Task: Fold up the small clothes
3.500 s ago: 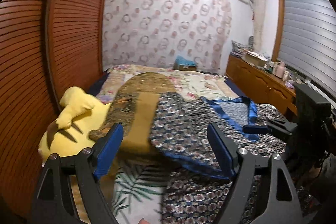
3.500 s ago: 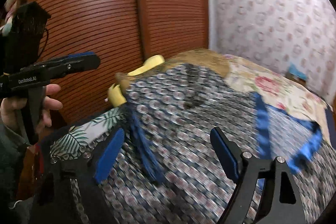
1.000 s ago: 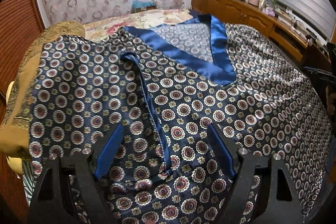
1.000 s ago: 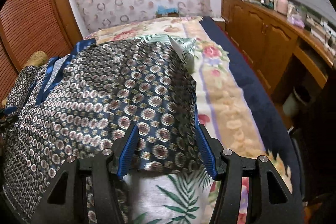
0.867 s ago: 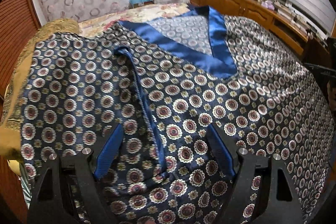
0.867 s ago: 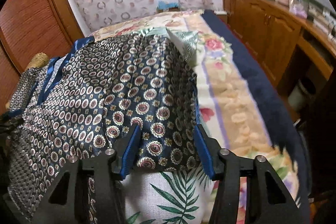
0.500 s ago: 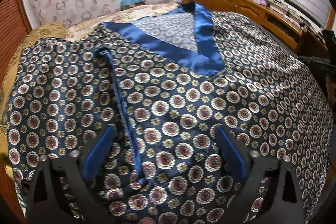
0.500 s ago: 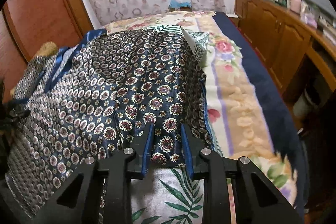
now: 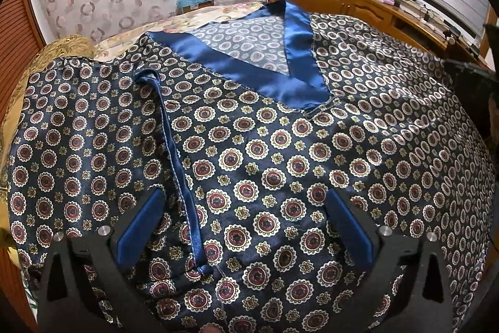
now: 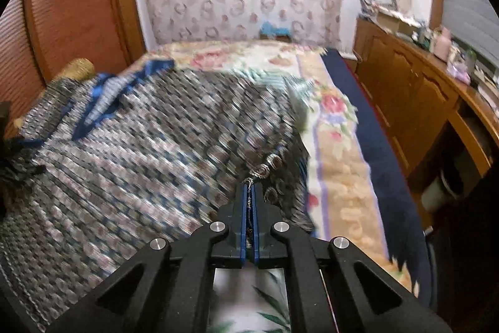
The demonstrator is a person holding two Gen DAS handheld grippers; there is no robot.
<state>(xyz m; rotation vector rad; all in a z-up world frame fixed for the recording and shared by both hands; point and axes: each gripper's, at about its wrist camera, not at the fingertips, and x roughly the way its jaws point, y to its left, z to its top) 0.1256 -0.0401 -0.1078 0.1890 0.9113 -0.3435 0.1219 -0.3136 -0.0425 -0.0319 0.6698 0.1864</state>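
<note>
Right claw point(image 10: 249, 208): the two blue pads are pressed together with a thin fold of the patterned garment point(image 10: 140, 152) pinched between them at its near right corner, close to the bed's foot edge. Left claw point(image 9: 243, 227): pads spread wide, holding nothing, poised just above the garment's near hem with the blue sleeve trim point(image 9: 174, 164) running between them. The garment lies spread over the bed point(image 10: 336, 164), its satin V-neck band point(image 9: 259, 74) toward the far end and a gold cushion point(image 9: 67, 47) beyond its left shoulder; a wooden sideboard point(image 10: 414, 102) stands along the right wall. Risks, as judged: the fabric looks slick and the right grip takes only a narrow edge, so a quick pull could draw it out of the pads. With the left side ungripped, lifting one corner alone may drag the whole garment askew toward the right, spoiling the flat layout and producing a crooked fold. The right view is heavily blurred, which suggests fast motion and raises that risk. Change noted: half a second ago the right claw's pads were a narrow gap apart over this hem; they are now closed on it. The left claw has remained wide open and edged slightly forward over the cloth.
</note>
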